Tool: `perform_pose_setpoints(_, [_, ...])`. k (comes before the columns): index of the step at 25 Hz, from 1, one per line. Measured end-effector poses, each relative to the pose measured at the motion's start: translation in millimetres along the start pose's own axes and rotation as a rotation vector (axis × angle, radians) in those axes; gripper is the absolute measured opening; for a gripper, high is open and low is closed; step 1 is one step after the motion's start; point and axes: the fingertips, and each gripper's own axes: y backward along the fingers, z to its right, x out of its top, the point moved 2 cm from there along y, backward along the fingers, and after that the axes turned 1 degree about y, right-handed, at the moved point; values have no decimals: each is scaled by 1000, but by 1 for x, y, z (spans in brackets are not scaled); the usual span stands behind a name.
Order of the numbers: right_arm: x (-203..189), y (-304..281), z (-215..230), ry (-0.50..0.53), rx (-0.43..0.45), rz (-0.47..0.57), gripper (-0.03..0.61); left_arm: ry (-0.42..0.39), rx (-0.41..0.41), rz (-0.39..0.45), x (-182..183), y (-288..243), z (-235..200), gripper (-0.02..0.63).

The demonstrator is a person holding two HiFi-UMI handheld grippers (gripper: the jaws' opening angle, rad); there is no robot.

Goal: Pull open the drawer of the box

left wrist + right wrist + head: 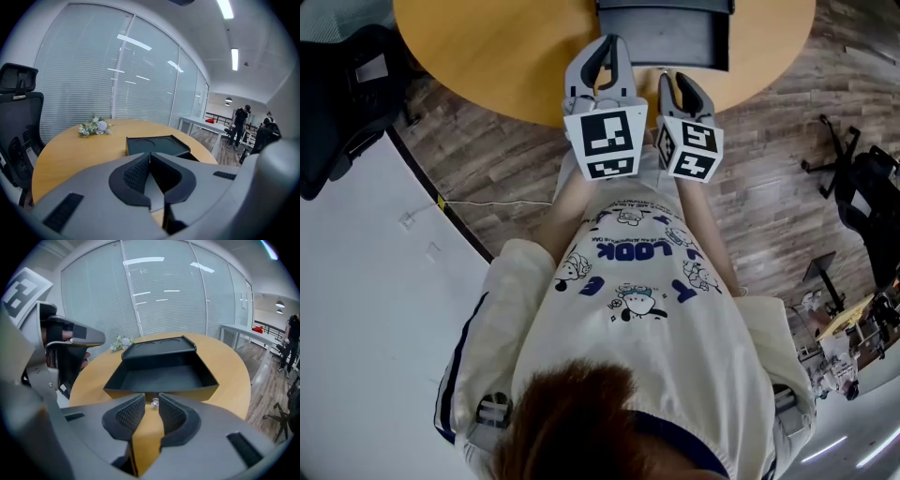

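Black box (159,344) on round wooden worktop (229,366), its drawer (161,378) pulled out of the box toward the person. Right gripper (152,404) is just in front of the box's drawer, jaws slightly apart. A small silver knob (153,402) sits in the gap and the pads do not press it. Left gripper (150,157) is short of the box, jaws closed together, holding nothing. Flowers (95,126) lie beyond the box, to its left.

Cream sweatshirt (675,319), navy cartoon prints, navy sleeve stripe (459,356). Grey left gripper (607,56) and right gripper (682,89), black ribbed pads (129,416), marker cubes (607,141).
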Motion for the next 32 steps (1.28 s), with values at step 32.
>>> perform_pose_setpoints(32, [195, 80, -25, 56, 30, 555, 46, -64, -6, 279, 110, 46, 15, 17])
